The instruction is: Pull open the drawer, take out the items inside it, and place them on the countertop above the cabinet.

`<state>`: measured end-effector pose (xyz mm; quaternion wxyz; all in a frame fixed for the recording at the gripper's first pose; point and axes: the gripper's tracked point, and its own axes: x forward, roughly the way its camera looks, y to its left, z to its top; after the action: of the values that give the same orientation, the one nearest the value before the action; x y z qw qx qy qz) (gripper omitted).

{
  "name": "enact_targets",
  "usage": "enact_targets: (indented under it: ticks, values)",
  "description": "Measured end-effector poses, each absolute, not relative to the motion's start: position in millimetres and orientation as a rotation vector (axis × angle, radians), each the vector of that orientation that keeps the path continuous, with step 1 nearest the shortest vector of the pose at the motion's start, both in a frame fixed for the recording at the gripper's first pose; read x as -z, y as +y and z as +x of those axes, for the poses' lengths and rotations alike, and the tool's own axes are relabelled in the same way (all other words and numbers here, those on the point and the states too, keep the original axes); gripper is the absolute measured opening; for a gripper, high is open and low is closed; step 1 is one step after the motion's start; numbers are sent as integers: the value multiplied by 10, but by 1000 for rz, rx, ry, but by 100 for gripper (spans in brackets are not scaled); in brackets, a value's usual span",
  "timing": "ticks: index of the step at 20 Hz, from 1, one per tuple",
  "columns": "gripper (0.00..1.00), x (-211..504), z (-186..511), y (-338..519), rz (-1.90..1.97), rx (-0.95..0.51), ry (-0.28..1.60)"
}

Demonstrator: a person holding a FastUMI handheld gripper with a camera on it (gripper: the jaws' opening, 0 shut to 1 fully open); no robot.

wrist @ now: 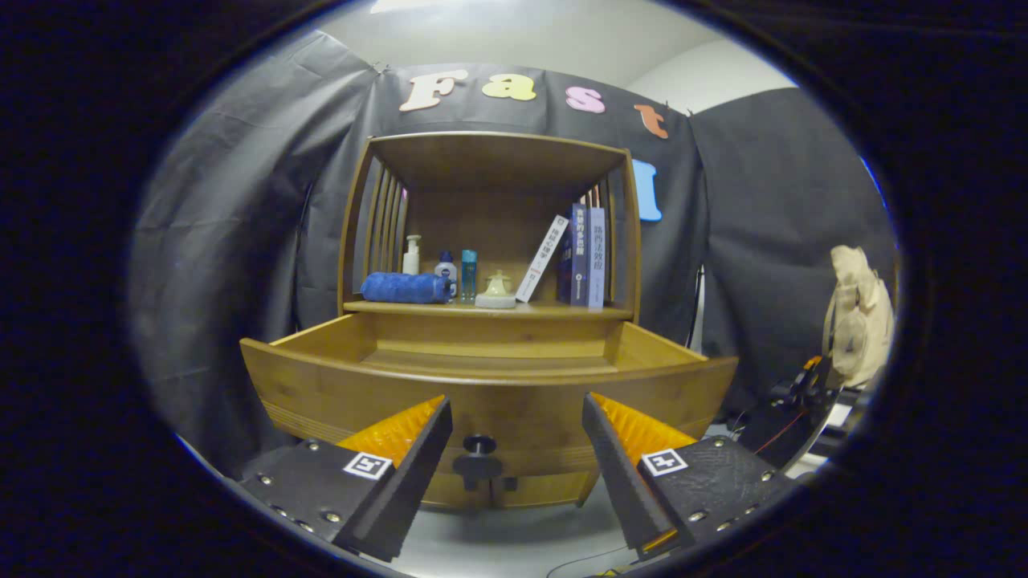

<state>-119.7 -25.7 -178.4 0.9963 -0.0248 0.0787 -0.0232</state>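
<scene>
The wooden drawer [490, 397] of the cabinet is pulled out toward me; the part of its inside that shows is bare wood. Its dark round knob [479, 444] sits on the drawer front, between my two fingers. My gripper [517, 417] is open, one finger on each side of the knob and not touching it. Beyond the drawer, the countertop [562, 311] carries a rolled blue towel [405, 287], a white pump bottle [412, 255], a small white-capped blue bottle [446, 269], a teal bottle [469, 274], a cream dish-like item [496, 291] and three books [578, 257].
A slatted wooden shelf frame [491, 156] encloses the countertop from the sides and above. Black cloth hangs behind and beside the cabinet. Off to the right stand a beige bag [859, 317] and dark equipment with cables [791, 409]. A pale floor lies below the drawer.
</scene>
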Motion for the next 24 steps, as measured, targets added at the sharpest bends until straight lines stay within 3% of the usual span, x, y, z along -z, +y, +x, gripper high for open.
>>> enact_targets:
  ticks: [10, 24]
  values:
    - [97, 2268, -852, 21, -31, -22, 194]
    - [98, 2255, -332, -27, -23, -55, 151]
